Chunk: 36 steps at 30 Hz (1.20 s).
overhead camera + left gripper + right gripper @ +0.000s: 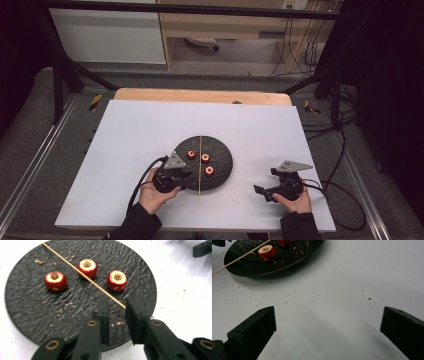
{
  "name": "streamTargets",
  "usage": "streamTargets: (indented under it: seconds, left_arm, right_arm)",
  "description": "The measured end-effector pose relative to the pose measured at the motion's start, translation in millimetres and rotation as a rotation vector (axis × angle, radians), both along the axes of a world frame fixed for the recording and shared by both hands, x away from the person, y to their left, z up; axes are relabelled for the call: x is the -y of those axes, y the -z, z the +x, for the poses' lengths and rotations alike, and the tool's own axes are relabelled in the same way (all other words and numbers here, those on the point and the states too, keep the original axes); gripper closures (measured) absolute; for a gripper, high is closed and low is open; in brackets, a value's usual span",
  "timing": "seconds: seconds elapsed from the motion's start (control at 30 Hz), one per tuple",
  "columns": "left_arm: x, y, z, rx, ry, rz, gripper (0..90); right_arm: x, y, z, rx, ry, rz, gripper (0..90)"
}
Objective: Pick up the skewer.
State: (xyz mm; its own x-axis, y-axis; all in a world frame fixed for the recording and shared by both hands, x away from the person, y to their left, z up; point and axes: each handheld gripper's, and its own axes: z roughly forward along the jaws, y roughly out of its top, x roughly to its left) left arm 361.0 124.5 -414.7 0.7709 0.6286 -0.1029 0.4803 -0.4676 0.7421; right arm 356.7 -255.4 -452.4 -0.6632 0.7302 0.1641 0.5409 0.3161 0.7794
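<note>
A round black plate (222, 150) lies mid-table with three cored red fruits (191, 154) (205, 158) (209, 171) on it. A thin wooden skewer (200, 160) lies across the plate from far edge to near edge. My left gripper (187, 175) hovers over the plate's near-left part. In the left gripper view its jaws stand a little apart, and the left gripper (117, 302) has the near end of the skewer (82, 275) between its tips, ungripped. The fruits (56, 280) (87, 267) (116, 280) lie beyond. My right gripper (265, 181) (329, 311) is wide open over bare table, right of the plate (294, 255).
The white tabletop (150, 130) carries scattered crumbs around the plate (32, 305). A wooden strip (200, 95) borders the far edge. Black frame bars stand at the back corners, and cables (340, 165) trail off the right side.
</note>
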Motion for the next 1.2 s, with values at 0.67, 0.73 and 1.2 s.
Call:
streamTargets:
  seconds: [0.67,0.73,1.2]
  left_arm:
    - [30.9,12.4,3.5,-0.033,0.03,0.026,89.6]
    - [32.0,13.1,2.8,-0.032,0.038,0.032,89.7]
    - [17.3,12.9,-2.3,-0.031,0.032,0.067,89.8]
  right_arm:
    - [0.3,-0.2,0.0,0.0,-0.001,0.0,1.2]
    - [0.0,0.0,0.0,-0.001,0.0,0.001,1.2]
    - [0.6,-0.3,-0.3,0.002,-0.002,-0.002,1.2]
